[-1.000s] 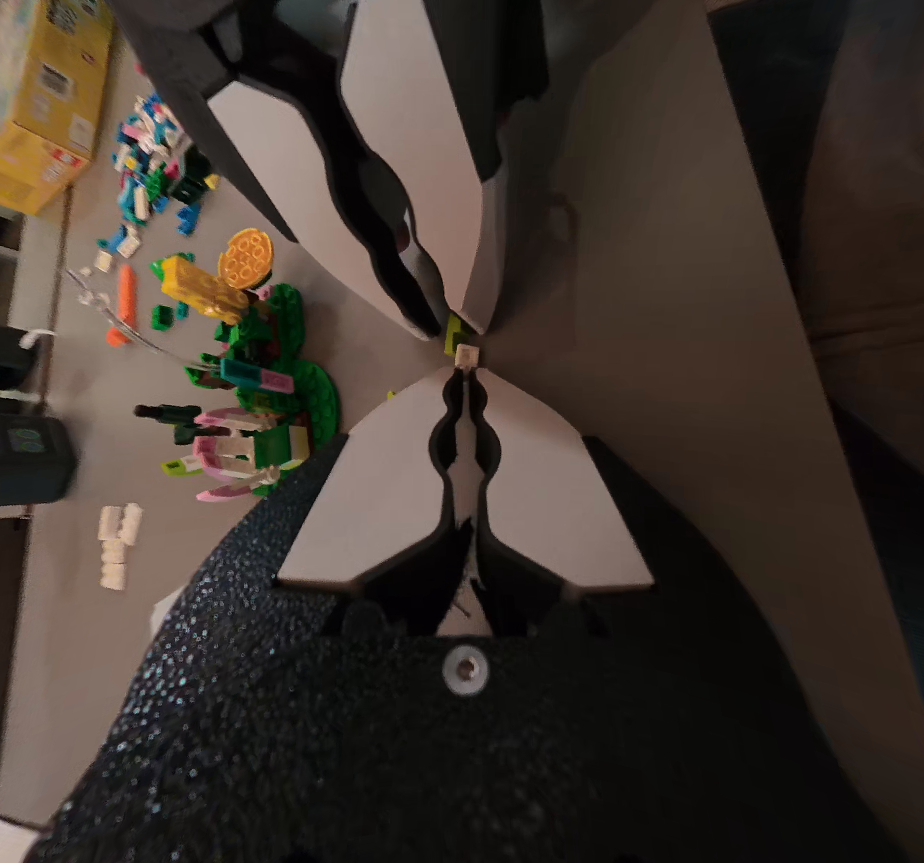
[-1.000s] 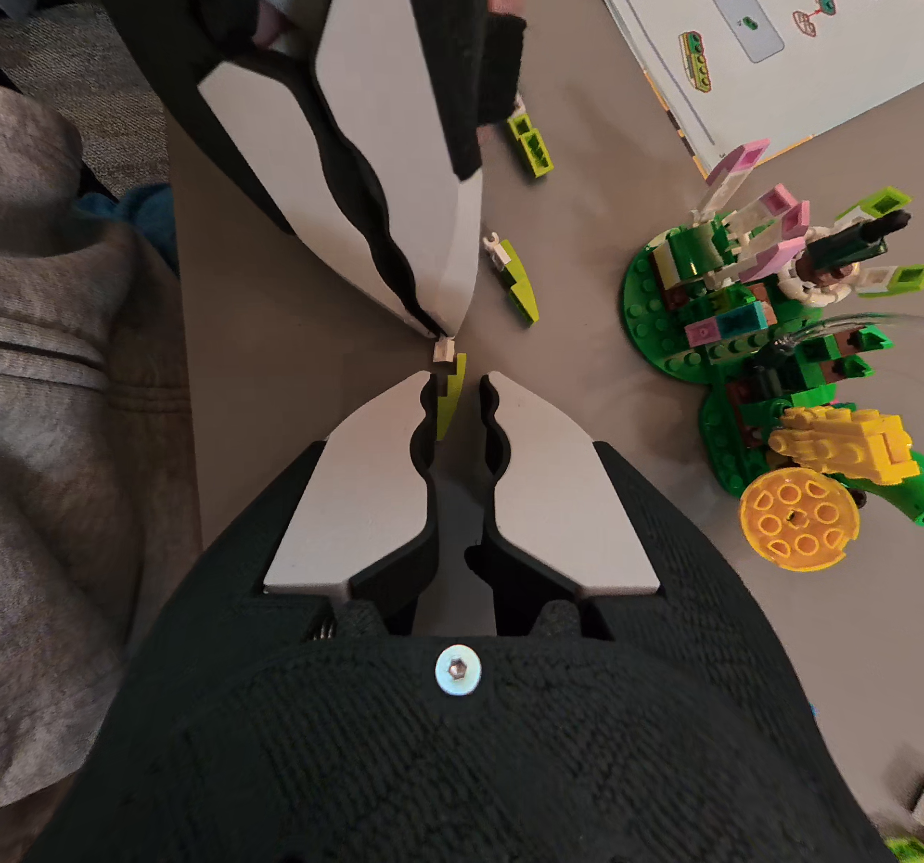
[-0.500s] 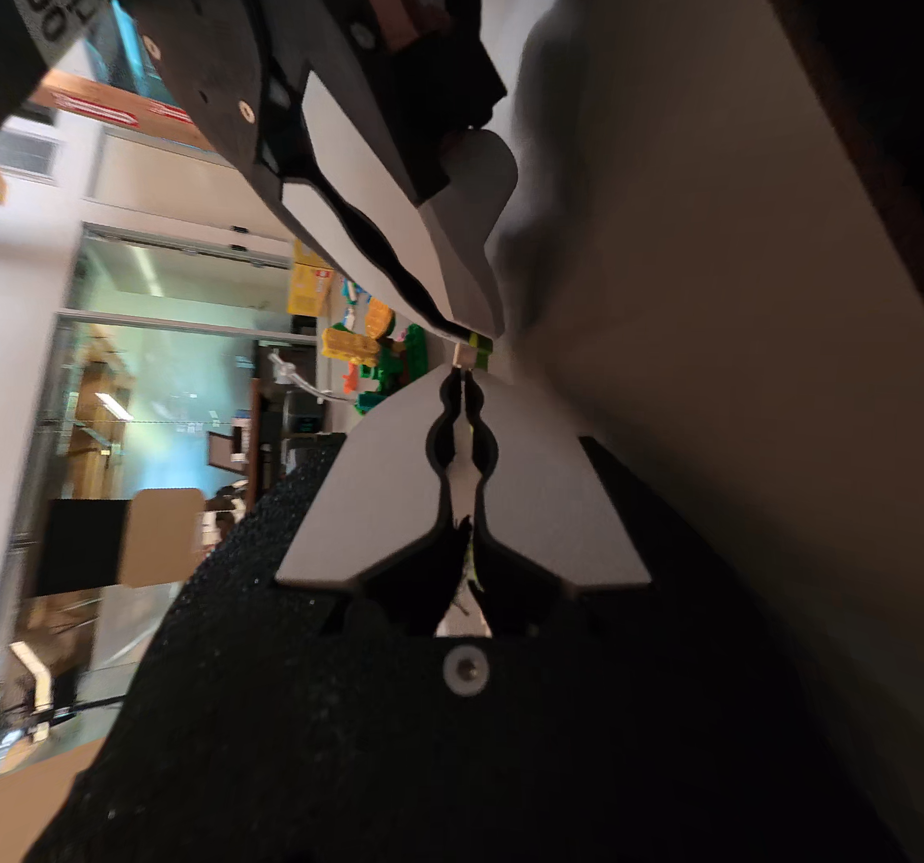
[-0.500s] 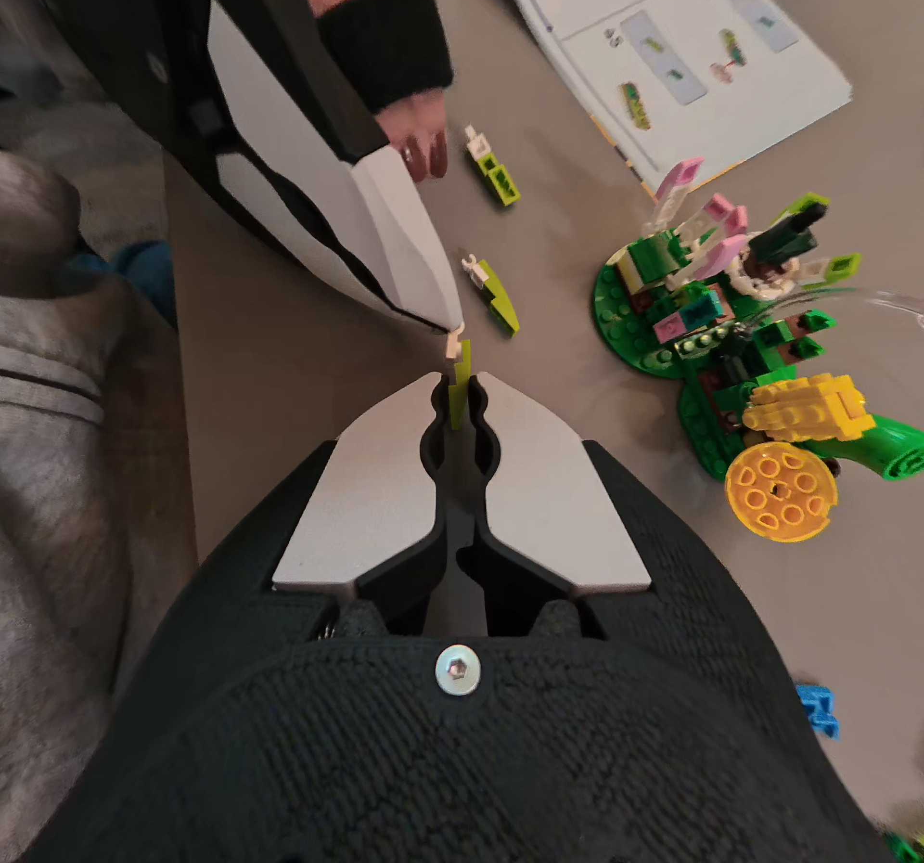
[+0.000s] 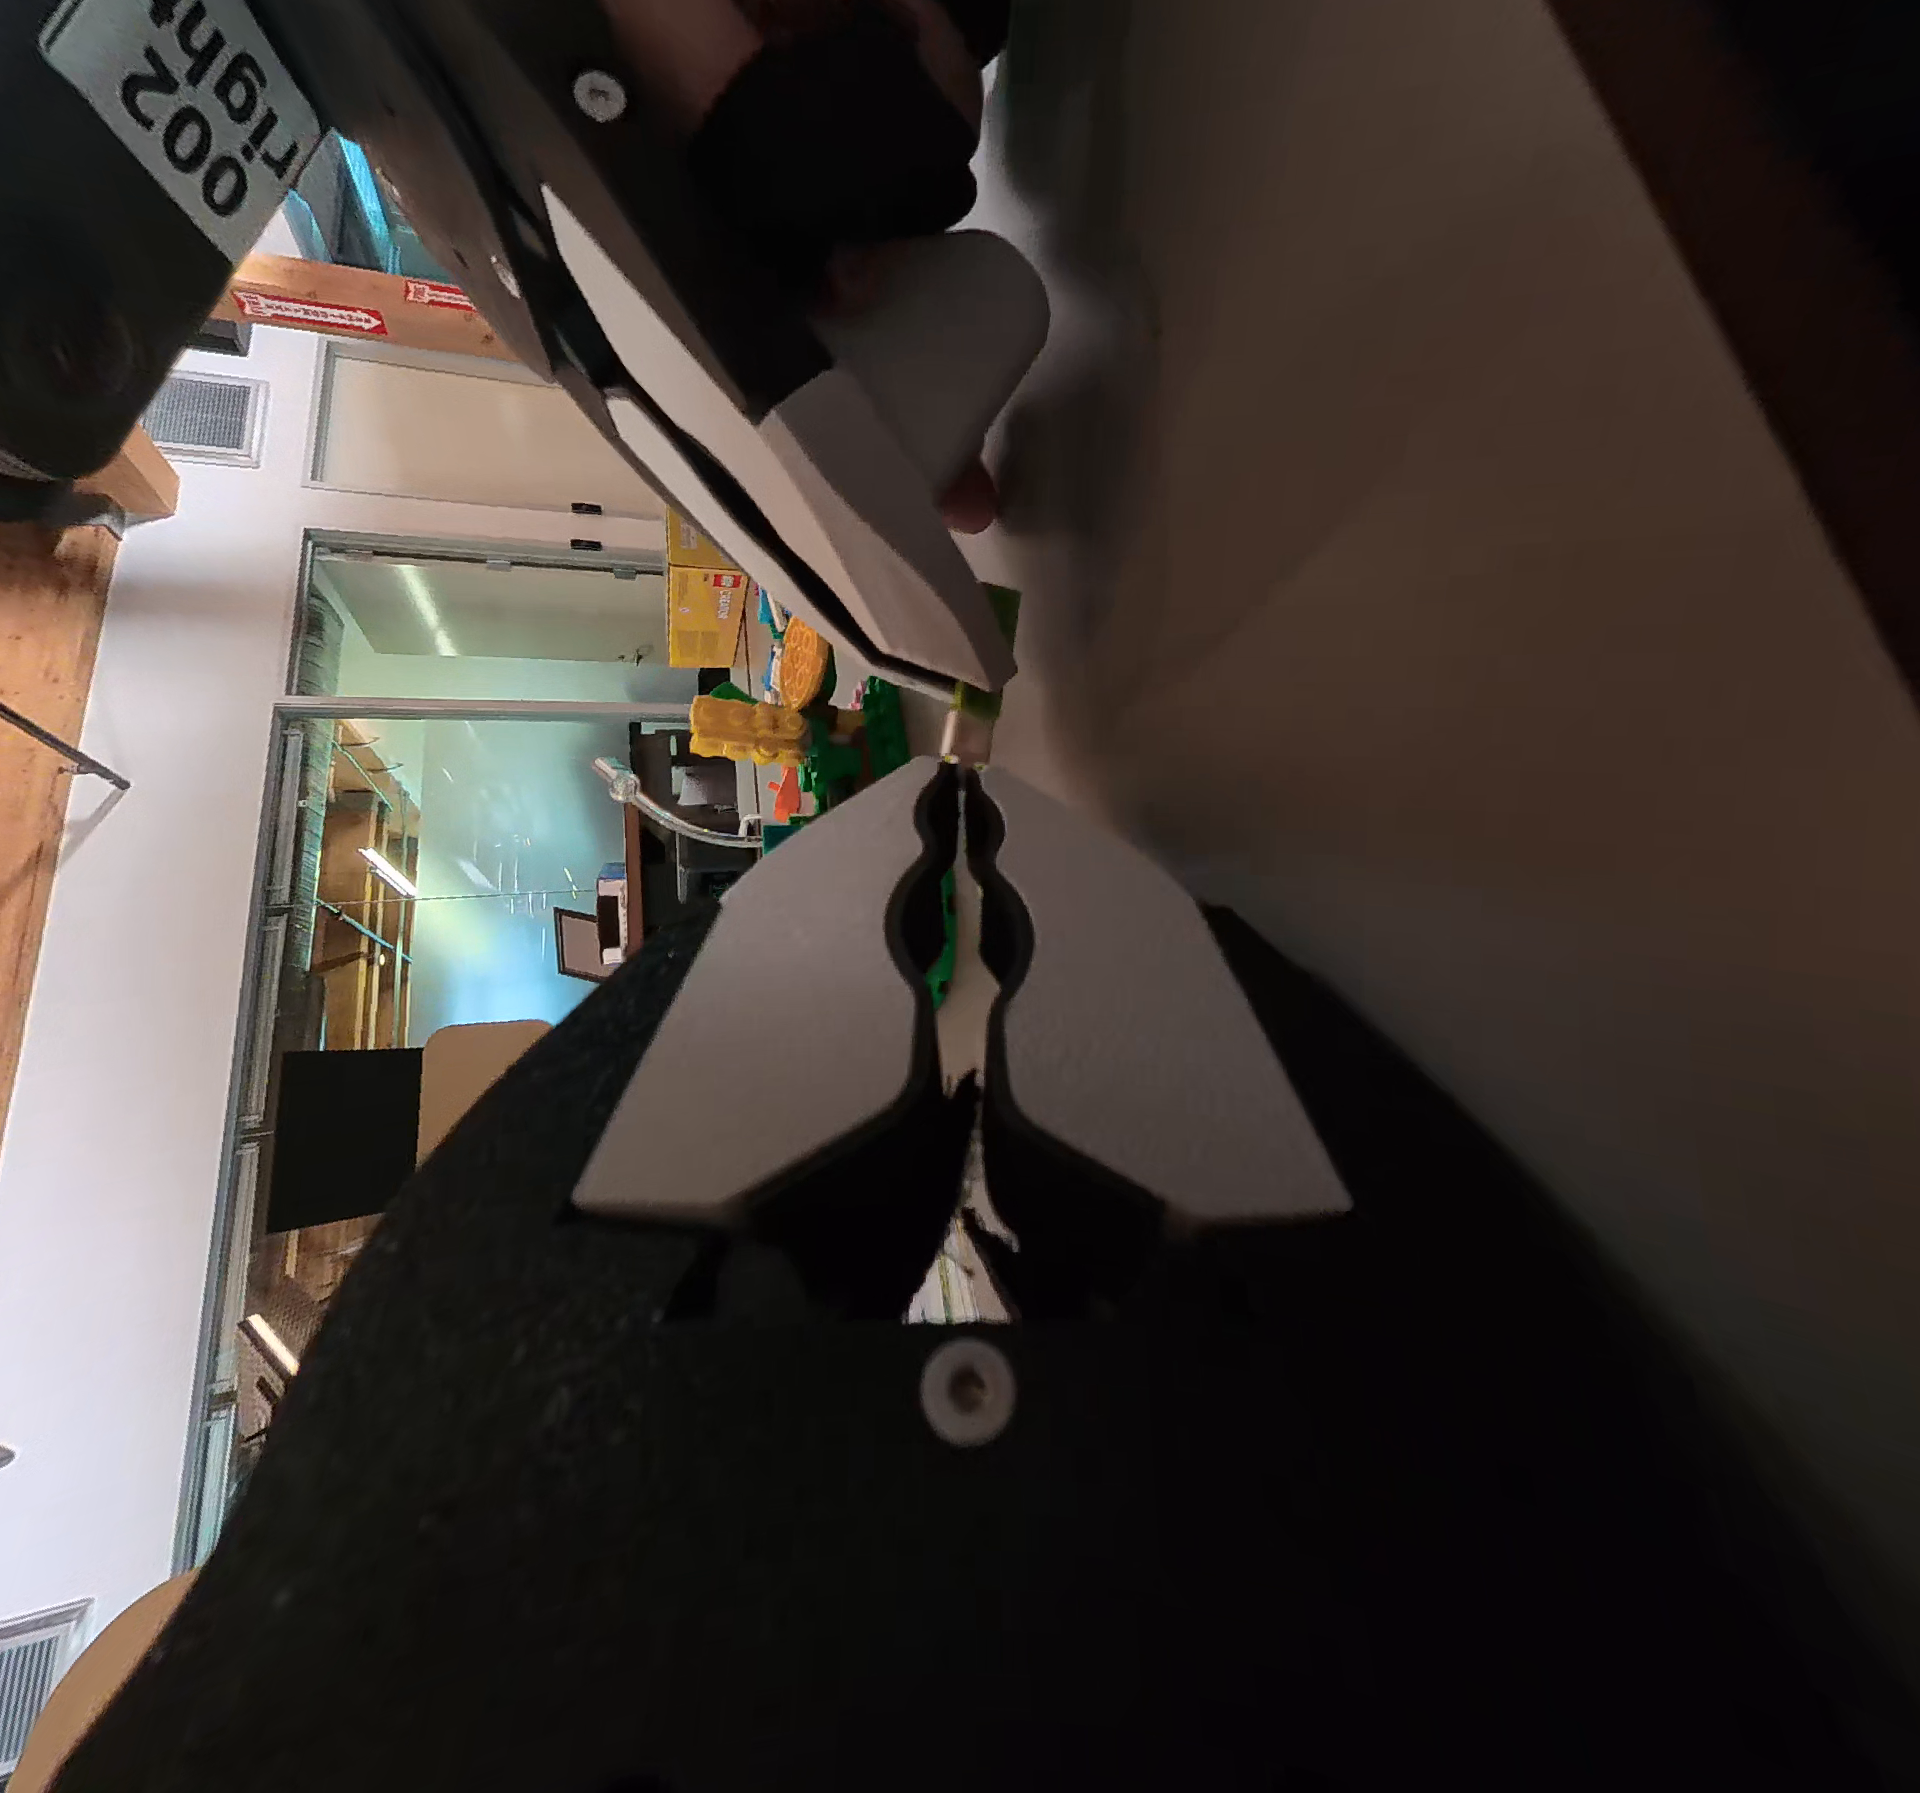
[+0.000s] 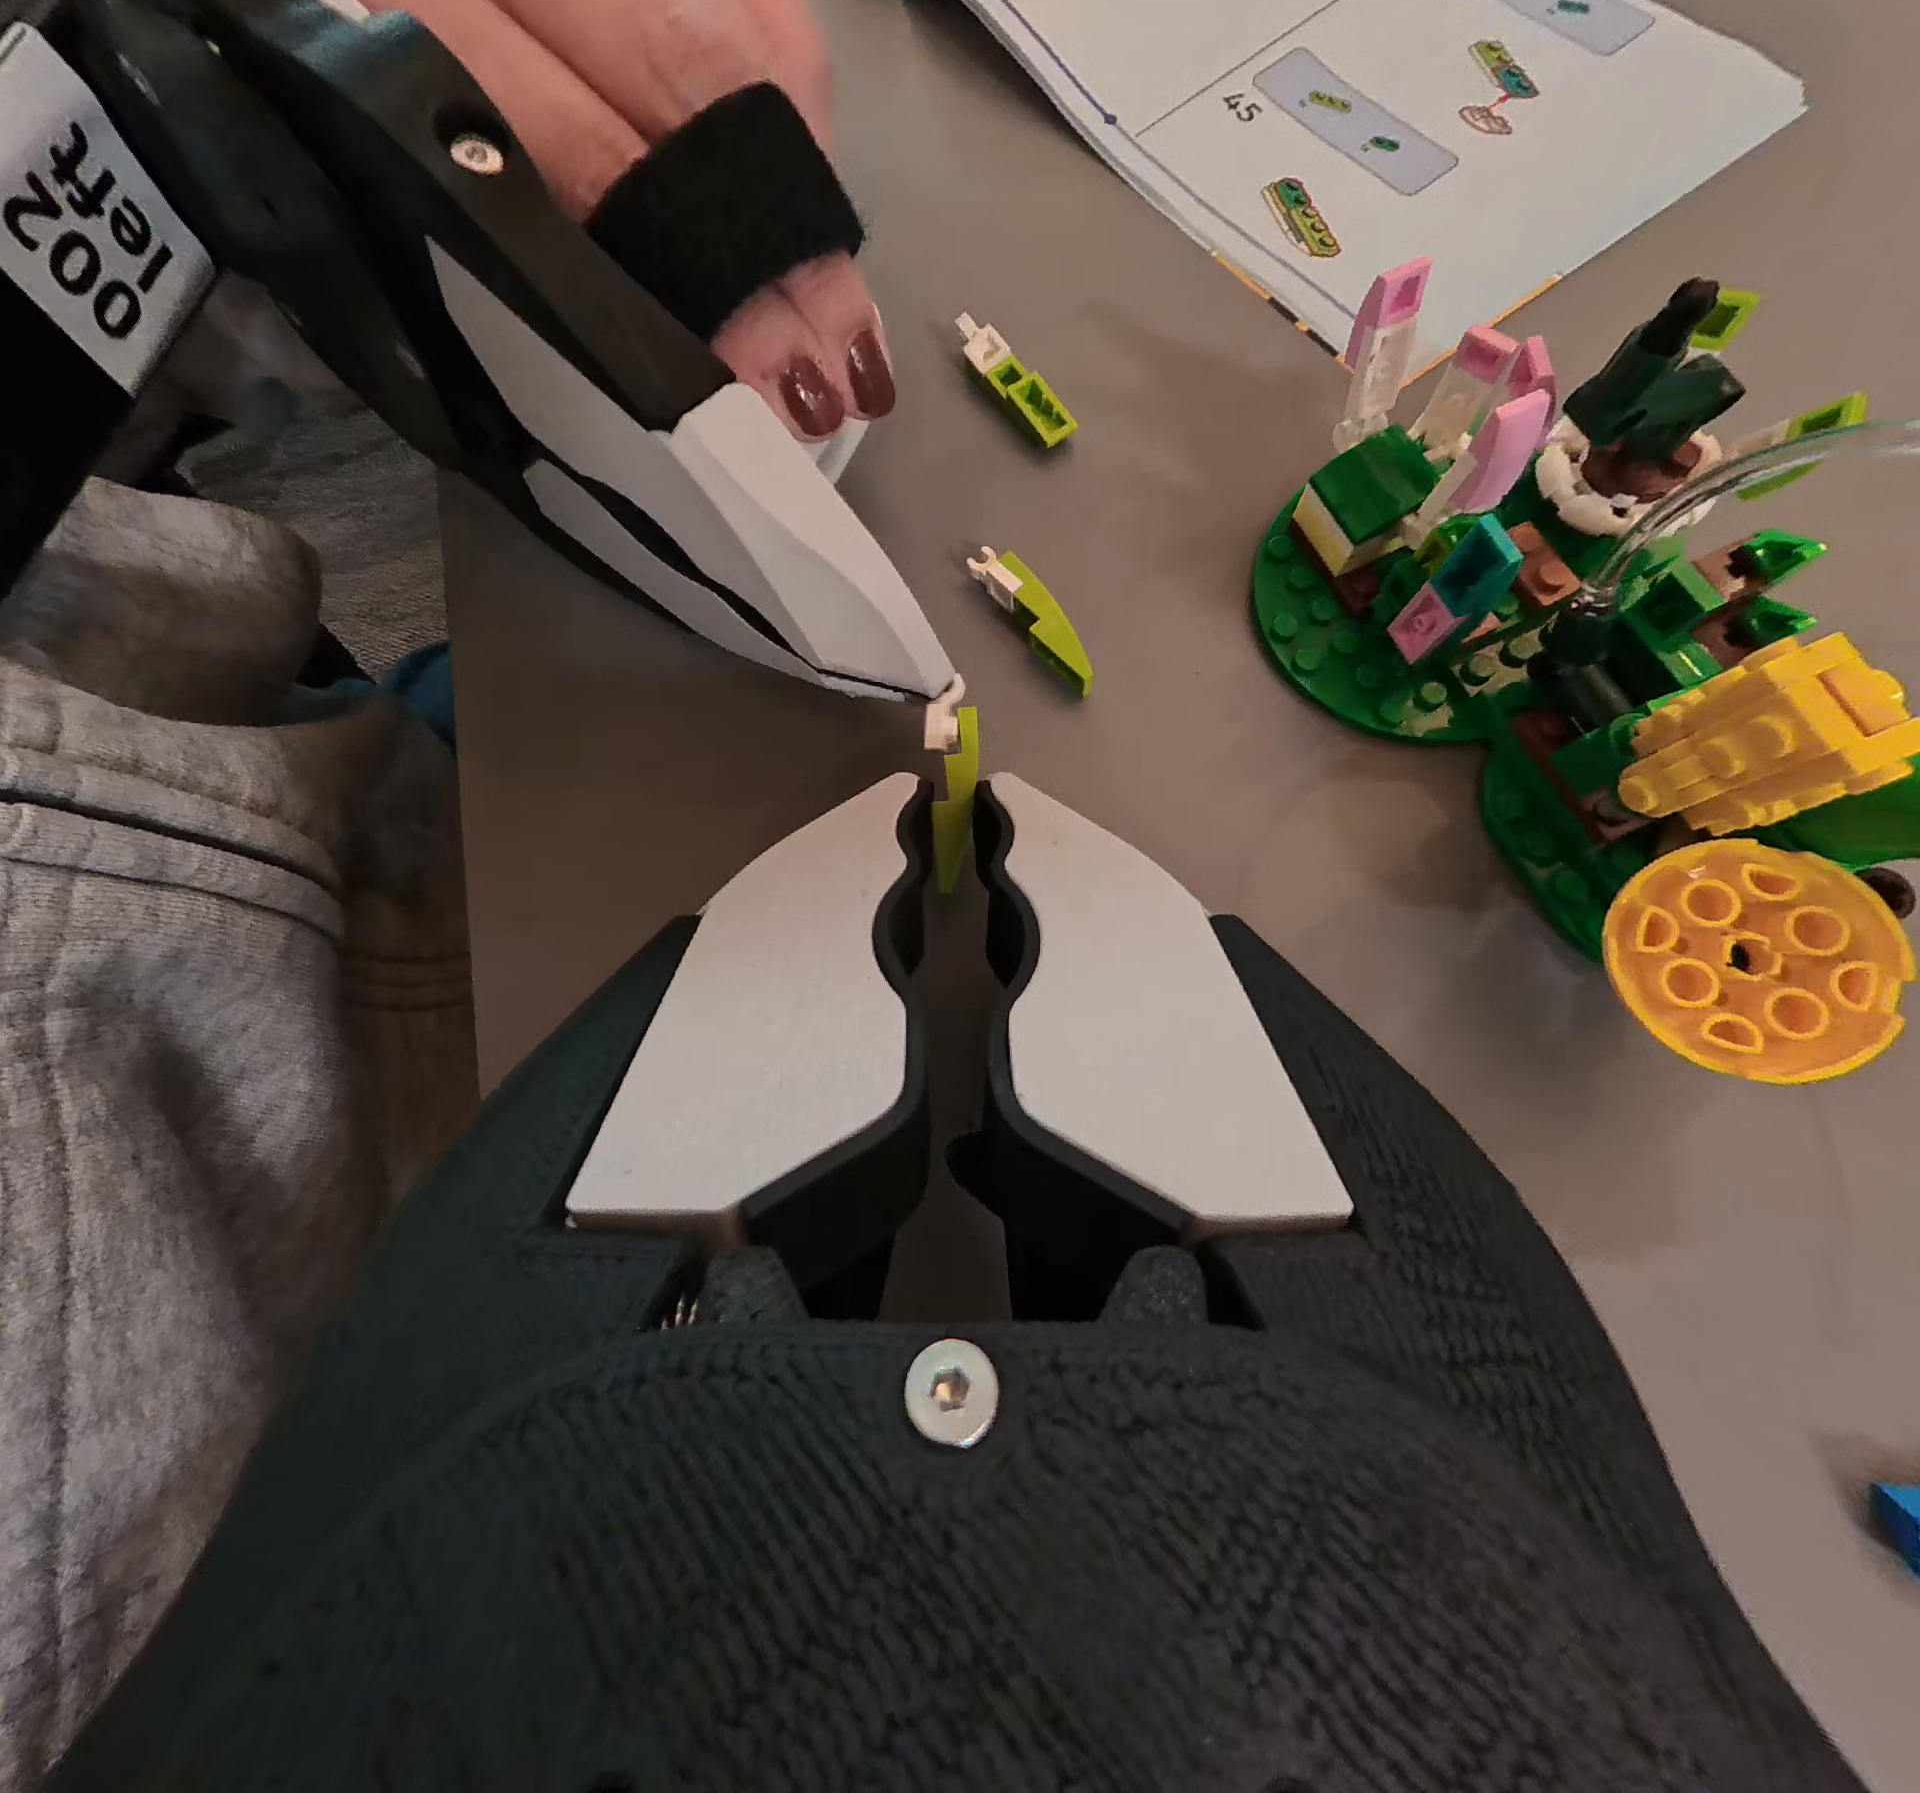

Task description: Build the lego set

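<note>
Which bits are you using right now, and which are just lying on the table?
In use:
- lime green curved leaf piece, pinched in the right gripper
- small white clip piece, pinched in the left gripper
- open instruction booklet
- green flower model with yellow parts

Lying about:
- two finished lime leaf pieces with white clips
- blue brick

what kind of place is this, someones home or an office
Probably an office or shared workspace, not a home. The left wrist view shows glass-walled rooms with strip ceiling lights and a desk with a monitor behind them. The building happens on a plain grey table beside an open instruction booklet.
</note>
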The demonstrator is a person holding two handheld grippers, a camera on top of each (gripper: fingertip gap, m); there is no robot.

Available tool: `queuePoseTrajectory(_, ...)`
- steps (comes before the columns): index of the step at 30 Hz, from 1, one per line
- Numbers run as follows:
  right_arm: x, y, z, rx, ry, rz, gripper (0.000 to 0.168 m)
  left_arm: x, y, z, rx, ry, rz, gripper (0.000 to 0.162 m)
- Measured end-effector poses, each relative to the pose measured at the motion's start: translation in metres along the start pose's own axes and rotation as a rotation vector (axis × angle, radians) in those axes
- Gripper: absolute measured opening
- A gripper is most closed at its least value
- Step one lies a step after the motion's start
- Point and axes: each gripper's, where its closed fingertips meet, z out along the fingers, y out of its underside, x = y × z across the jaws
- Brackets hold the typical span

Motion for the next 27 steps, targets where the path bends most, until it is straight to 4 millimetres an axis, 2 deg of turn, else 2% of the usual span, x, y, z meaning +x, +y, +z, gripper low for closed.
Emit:
queuePoseTrajectory(1, 0.0, 0.0, 0.0, 0.003, -0.005, 0.008, 0.006, 0.0, 0.0, 0.0, -0.002, 0.0, 0.007, 0.001)
queuePoseTrajectory(15, -0.001, 0.001, 0.002, -0.039, 0.034, 0.071, 0.007, -0.003, 0.005, 0.001, -0.064, -0.041, 0.095, 0.001)
queuePoseTrajectory(21, 0.002, -0.002, 0.002, -0.015, 0.045, 0.174, 0.006, -0.003, 0.007, 0.001, -0.081, -0.046, 0.097, 0.001)
queuePoseTrajectory(27, 0.012, -0.004, 0.001, -0.002, 0.134, 0.136, 0.006, -0.004, 0.01, 0.001, -0.108, -0.049, 0.1, 0.001)
